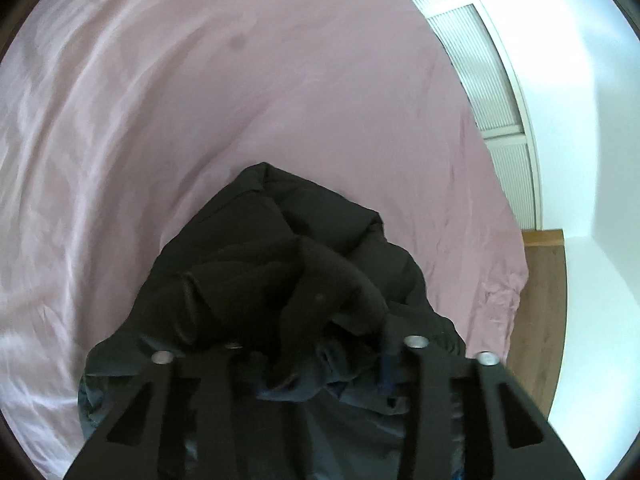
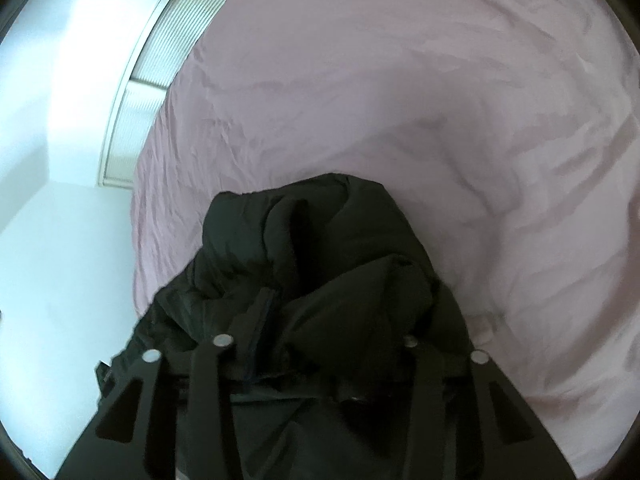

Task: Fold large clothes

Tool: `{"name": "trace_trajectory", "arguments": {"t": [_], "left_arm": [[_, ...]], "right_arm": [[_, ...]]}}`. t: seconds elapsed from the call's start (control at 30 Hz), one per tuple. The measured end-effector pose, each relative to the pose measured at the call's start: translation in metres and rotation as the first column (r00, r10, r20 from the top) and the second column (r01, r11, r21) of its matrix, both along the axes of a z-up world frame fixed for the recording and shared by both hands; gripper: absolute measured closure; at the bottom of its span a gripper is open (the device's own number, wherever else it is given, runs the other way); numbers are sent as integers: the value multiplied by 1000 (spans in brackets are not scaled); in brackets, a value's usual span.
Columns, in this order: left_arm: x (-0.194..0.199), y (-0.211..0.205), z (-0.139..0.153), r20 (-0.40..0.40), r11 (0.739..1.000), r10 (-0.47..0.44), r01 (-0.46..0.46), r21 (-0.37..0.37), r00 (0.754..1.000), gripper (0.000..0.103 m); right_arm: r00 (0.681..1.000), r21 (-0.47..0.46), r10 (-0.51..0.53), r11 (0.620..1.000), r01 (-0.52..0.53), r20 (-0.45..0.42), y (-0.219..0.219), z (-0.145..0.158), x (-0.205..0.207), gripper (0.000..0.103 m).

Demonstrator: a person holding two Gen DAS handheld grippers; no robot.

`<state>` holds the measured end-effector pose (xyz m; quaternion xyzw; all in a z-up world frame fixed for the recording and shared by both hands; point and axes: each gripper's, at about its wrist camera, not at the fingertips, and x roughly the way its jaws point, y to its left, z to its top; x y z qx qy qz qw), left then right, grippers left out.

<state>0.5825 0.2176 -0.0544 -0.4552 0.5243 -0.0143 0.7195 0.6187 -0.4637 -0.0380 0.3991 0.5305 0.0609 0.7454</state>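
A bulky black padded jacket (image 1: pixel 280 264) lies heaped on a bed covered with a pale pink sheet (image 1: pixel 200 100), bunched into thick folds rather than spread flat. In the left wrist view the left gripper (image 1: pixel 320 364) points steeply down into the near edge of the garment; its dark frame and silver bolts fill the bottom of the picture, and black cloth with a glimpse of blue lining (or trim) is gathered between the two fingers. The jaws stand narrow with that fabric between them, though the fingertips themselves are buried in the folds, so whether the pads actually press on it cannot be told.

The right wrist view shows the same jacket (image 2: pixel 320 264) from the other side, again rising in a rumpled mound toward the middle of the pink sheet (image 2: pixel 440 80). The right gripper (image 2: pixel 316 360) is likewise sunk into the near hem, its fingers close together with dark cloth and a strip of zipper or seam running between them; the tips are hidden, and a firm pinch cannot be confirmed.

Beyond the bed, a white wall (image 1: pixel 592 160) and a ribbed white panel (image 1: pixel 480 68) border the mattress, with a strip of wooden floor (image 1: pixel 540 300) at the bed's corner. The sheet is creased and wrinkled around the garment
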Motion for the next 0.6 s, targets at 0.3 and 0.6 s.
{"name": "trace_trajectory", "arguments": {"t": [0.3,0.6], "left_arm": [[0,14,50,186,998,55,-52,-23,981,84],[62,9,-6,67,998,35,-38,49,997,81]], "right_arm": [[977,107,-68,993,47,202,-26,69,-4,85],[992,31,-78,997,75,100,-19,9,67,85]]}}
